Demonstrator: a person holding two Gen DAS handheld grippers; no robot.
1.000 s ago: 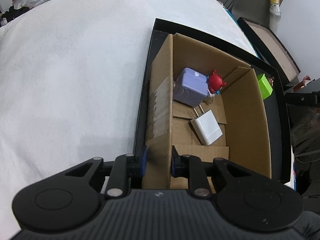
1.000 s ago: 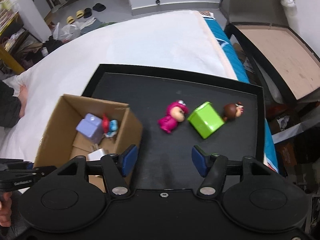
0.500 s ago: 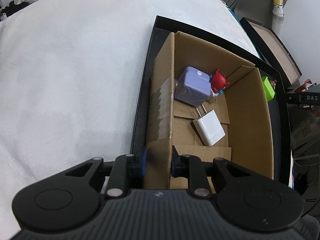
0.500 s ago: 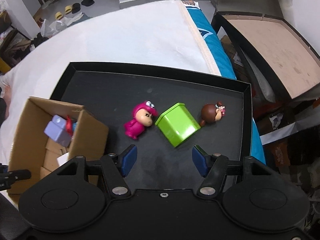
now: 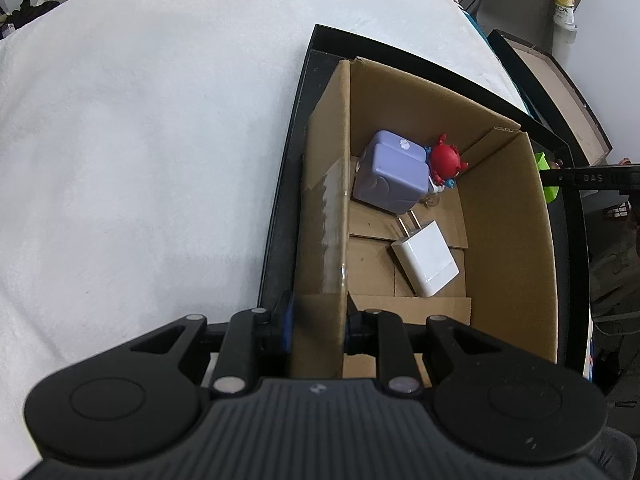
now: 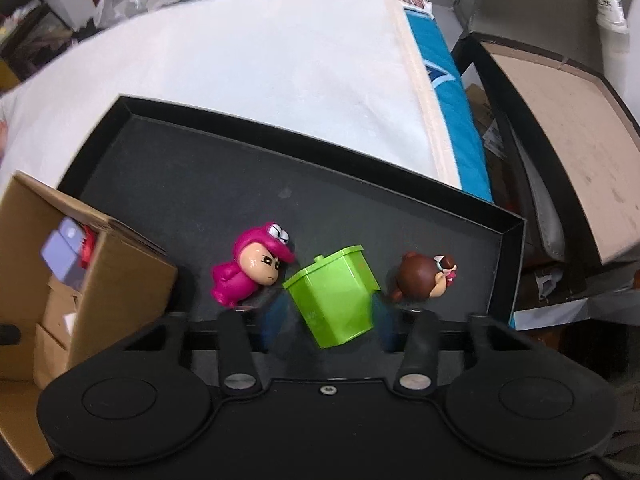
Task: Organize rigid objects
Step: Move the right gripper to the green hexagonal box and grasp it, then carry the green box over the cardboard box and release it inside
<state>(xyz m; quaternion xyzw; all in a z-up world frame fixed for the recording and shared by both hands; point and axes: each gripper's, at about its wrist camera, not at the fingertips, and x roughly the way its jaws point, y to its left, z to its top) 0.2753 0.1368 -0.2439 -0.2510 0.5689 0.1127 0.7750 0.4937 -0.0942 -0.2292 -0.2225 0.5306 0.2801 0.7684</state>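
Gripping green bin (image 6: 334, 296), box wall (image 5: 320, 216)

A plain brown cardboard box (image 5: 508, 240) is seen on a black tray (image 6: 192, 184), itself laid on a white cover (image 5: 140, 140). In the box a lilac cube (image 5: 394, 174), a red figure (image 5: 446, 160) and a white charger (image 5: 426, 258) are shown. On the tray a magenta figure (image 6: 248, 268), a lime-green bin (image 6: 334, 296) and a brown-haired figure (image 6: 422, 276) are found
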